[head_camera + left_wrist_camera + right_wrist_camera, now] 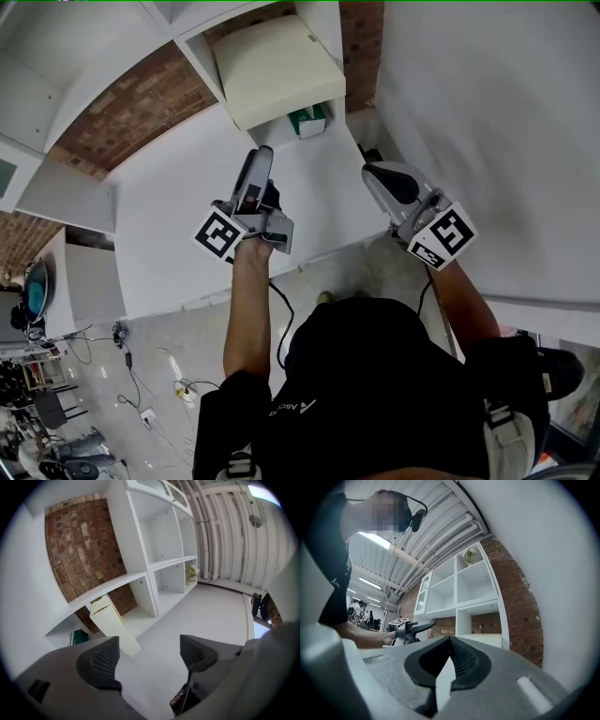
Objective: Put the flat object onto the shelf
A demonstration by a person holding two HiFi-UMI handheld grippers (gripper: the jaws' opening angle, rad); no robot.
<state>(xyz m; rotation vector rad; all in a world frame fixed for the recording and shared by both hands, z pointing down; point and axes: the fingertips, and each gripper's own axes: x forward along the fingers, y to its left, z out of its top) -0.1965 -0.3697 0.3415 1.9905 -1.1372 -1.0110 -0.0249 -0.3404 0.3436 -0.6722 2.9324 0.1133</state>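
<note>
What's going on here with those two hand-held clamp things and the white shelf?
A person stands at a white table, holding a gripper in each hand. The flat cream box already sits in the bottom compartment of the shelf, tilted and poking out, beside a small green item. Neither gripper touches it. The left gripper has its fingers apart and empty, and the right gripper has its fingers together, holding nothing.

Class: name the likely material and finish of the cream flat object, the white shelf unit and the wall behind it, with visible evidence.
Cream flat object: probably matte card; crisp edges, no shine.
White shelf unit: likely painted or laminated board; smooth panels.
Wall: red-brown brick; mortar joints show.
</note>
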